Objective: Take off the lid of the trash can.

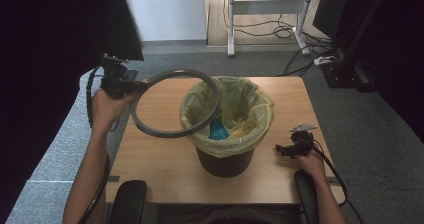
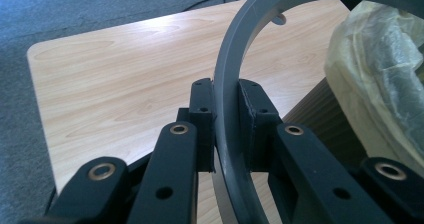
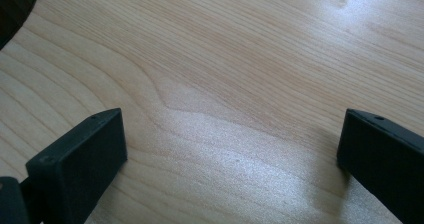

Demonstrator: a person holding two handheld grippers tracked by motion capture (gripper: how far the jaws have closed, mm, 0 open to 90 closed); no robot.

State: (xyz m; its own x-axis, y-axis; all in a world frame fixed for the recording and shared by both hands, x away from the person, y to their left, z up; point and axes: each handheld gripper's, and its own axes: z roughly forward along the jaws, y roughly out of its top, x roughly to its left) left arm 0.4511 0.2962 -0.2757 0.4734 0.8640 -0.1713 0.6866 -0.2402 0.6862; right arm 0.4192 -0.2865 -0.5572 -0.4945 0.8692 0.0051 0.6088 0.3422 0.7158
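Our left jaws (image 2: 226,129) clamp a grey ring (image 2: 230,84), its thin band pinched edge-on between the two black pads. From the high view the ring (image 1: 172,101) hangs tilted in the air, its near side out over the bare tabletop (image 1: 160,159) and its far side, toward three o'clock, overlapping the bin's (image 1: 225,161) rim. Our left hand (image 1: 107,106) holds that gripper at the tabletop's nine o'clock edge.

Our right jaws (image 3: 230,149) stand wide apart with nothing between them, only light wood grain below. That gripper (image 1: 292,146) rests low on the tabletop at about four o'clock from the bin, and well apart from it.

We judge the job to be dressing the bin: the yellow liner (image 1: 250,109) is already in, its top folded out and down over the rim all round. The ring, which looks made to hold the liner down, is not yet seated; it must still be brought level, centred over the mouth and pressed on, and the free right gripper could steady the bin for that.

Inside the dark bin the liner sags loosely, and a blue scrap (image 1: 218,130) lies in it toward seven o'clock. What that scrap is we cannot tell.
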